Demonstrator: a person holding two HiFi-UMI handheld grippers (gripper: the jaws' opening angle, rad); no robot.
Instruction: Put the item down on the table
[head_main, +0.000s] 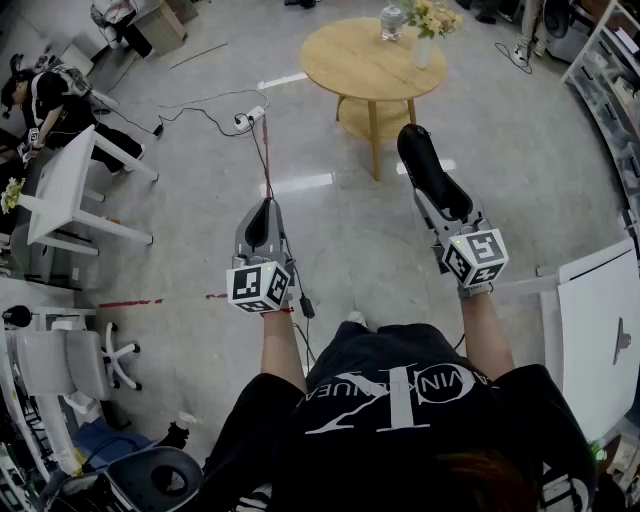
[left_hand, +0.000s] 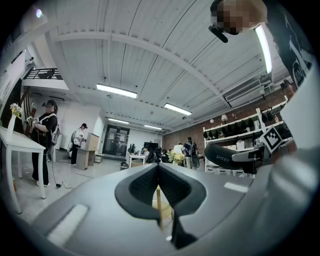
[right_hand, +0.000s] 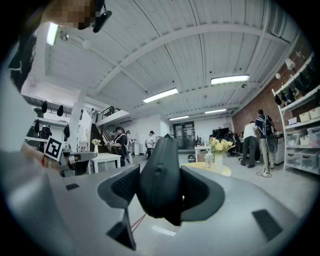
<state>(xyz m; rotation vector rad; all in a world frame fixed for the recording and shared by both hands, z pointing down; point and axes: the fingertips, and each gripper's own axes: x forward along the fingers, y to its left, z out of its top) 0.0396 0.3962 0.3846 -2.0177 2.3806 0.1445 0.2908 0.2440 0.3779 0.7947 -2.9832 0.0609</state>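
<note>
A black, oblong, shoe-like item (head_main: 425, 165) sticks out forward from my right gripper (head_main: 436, 195), which is shut on it. In the right gripper view the item (right_hand: 159, 175) fills the space between the two pads. The left gripper view shows it from the side (left_hand: 231, 153), with white lettering on it. My left gripper (head_main: 264, 207) is held beside it, lower and to the left, with its jaws together and nothing between them (left_hand: 159, 168). Both are held in the air above the floor. The round wooden table (head_main: 350, 65) stands ahead, beyond the item.
On the round table stand a vase of yellow flowers (head_main: 430, 20) and a small jar (head_main: 391, 20). A white table (head_main: 62, 185) and a person (head_main: 50, 95) are at the left, an office chair (head_main: 70, 360) near left, a white table (head_main: 600, 320) at the right. Cables (head_main: 210, 110) lie on the floor.
</note>
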